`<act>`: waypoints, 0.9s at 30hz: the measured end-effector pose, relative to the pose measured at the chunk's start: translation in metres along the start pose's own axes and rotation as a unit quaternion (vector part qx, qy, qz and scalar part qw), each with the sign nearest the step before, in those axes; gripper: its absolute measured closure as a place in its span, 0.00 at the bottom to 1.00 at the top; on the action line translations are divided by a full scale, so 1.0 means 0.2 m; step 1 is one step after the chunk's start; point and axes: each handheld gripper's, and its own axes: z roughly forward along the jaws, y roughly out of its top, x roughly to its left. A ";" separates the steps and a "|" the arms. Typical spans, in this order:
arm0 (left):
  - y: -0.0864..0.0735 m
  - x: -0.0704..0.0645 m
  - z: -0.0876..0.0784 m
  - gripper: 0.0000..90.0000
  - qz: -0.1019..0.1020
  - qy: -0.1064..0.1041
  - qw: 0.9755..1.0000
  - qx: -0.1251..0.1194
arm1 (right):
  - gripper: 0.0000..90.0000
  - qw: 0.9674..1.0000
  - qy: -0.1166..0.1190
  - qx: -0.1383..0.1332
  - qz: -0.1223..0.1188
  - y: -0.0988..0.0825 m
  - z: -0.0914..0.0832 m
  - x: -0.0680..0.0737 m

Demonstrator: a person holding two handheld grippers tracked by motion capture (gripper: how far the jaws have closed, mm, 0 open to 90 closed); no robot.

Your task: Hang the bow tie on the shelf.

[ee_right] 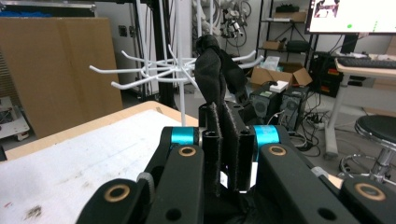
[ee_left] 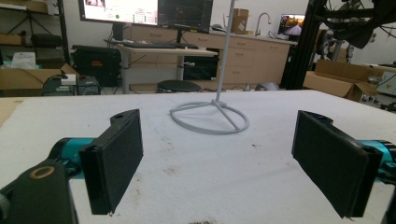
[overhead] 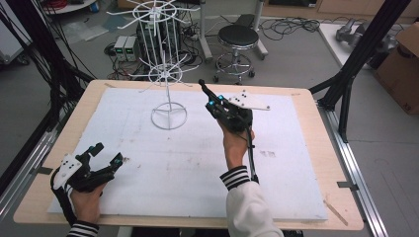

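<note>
Black limp cloth strip (ee_right: 215, 70) upright, pinched in right tongs (ee_right: 224, 140); left tongs (ee_left: 217, 163) wide, bare

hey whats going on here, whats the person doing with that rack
A person works at a table with tongs in each hand. The right tongs are shut on a dark, limp thing, maybe a strap or a piece of cloth, and hold it up close to the arms of the white wire rack standing on the white board. It is not hung on any arm yet. The left tongs rest open near the board's near left corner, with nothing between the jaws.
</note>
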 end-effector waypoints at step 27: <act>0.00 0.01 0.00 0.19 -0.009 -0.002 1.000 -0.003 | 0.95 1.000 -0.003 0.004 -0.001 0.01 0.23 0.09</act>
